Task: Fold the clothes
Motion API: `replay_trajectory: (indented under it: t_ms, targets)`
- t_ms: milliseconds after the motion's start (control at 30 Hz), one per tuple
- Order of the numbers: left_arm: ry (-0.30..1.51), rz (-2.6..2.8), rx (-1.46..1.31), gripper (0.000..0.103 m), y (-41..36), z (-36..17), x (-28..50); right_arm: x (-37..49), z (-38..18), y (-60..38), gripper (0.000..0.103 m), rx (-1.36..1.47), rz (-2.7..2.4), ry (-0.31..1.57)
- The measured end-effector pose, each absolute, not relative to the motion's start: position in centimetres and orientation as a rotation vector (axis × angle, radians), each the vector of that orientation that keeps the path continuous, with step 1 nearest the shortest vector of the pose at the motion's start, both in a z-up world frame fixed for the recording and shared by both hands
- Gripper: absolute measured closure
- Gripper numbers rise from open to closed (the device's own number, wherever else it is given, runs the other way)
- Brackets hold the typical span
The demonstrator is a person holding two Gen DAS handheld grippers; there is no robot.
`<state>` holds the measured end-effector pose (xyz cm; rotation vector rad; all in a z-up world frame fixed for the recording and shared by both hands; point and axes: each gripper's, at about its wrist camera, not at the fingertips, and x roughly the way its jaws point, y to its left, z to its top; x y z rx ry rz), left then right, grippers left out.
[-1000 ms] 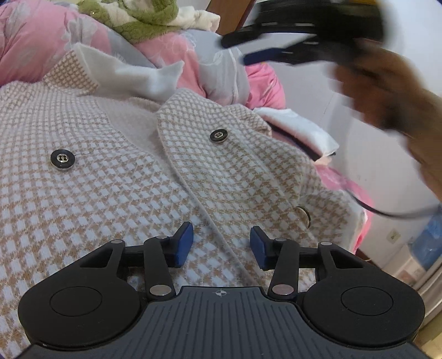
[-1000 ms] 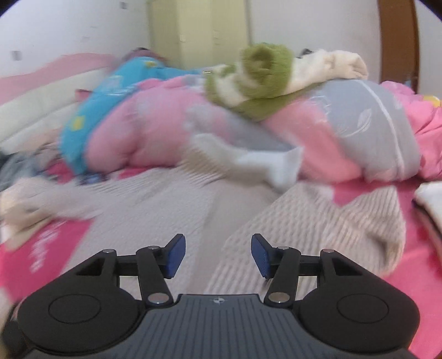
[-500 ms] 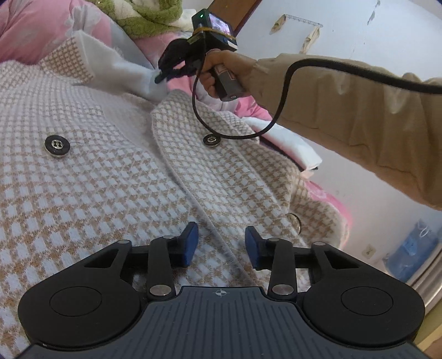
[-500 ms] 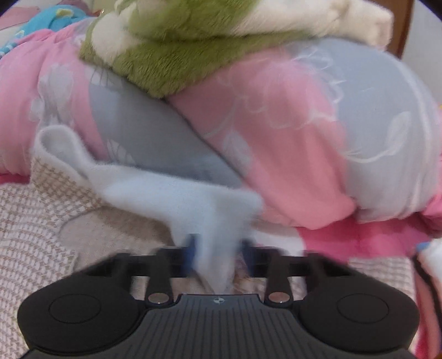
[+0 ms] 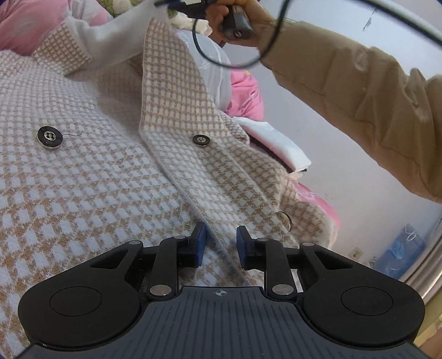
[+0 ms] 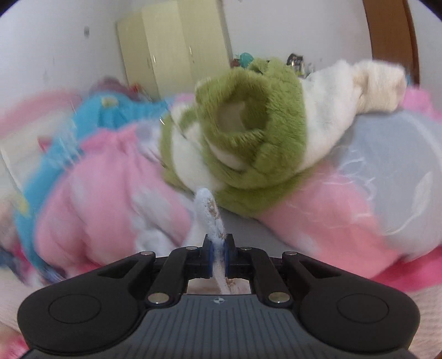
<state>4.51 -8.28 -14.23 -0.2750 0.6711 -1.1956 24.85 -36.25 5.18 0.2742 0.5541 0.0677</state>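
Observation:
A beige-and-white houndstooth jacket point(image 5: 83, 179) with black buttons point(image 5: 49, 136) lies spread on the bed in the left wrist view. My left gripper point(image 5: 221, 243) hovers low over its front edge, which runs between the jaws. The jaws are closing, and a gap still shows beside the blue pads point(image 5: 199, 243). My right gripper point(image 6: 218, 254) is shut on the jacket's white collar point(image 6: 207, 210). From the left wrist it appears at the top point(image 5: 171, 4), in a person's hand, holding the collar point(image 5: 116, 41) and the right front panel up off the bed.
A pink and grey quilt point(image 6: 331, 215) is heaped behind the jacket, with a green and white plush garment point(image 6: 248, 132) on top. A folded white cloth point(image 5: 276, 140) lies at the bed's right edge. The person's tan sleeve point(image 5: 359, 96) and a black cable point(image 5: 210, 59) cross above.
The right gripper reached the collar, shut on it and lifted it, raising the jacket's right front panel. The left gripper's jaws have narrowed over the front edge.

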Motion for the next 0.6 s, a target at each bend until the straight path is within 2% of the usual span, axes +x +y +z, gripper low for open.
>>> replay_trajectory:
  t_ms: [100,167,333,600]
  targets:
    - [0.667,-1.198,-0.274,0.081,-8.3,-14.3,4.4,26.0,3.7,-38.8,0.096,0.543,0.155,0.552]
    - [0.663,-1.200,-0.272,0.081,-8.3,-14.2,4.3,26.8,2.0,-39.1,0.096,0.609,0.173,0.578]
    - [0.654,-1.205,-0.270,0.081,-8.1,-14.3,4.1,29.3,-1.4,-36.3,0.096,0.547,0.184,0.672]
    - [0.648,-1.210,-0.273,0.081,-8.0,-14.3,4.0,27.9,-4.6,-31.1,0.096,0.285,0.261,0.813]
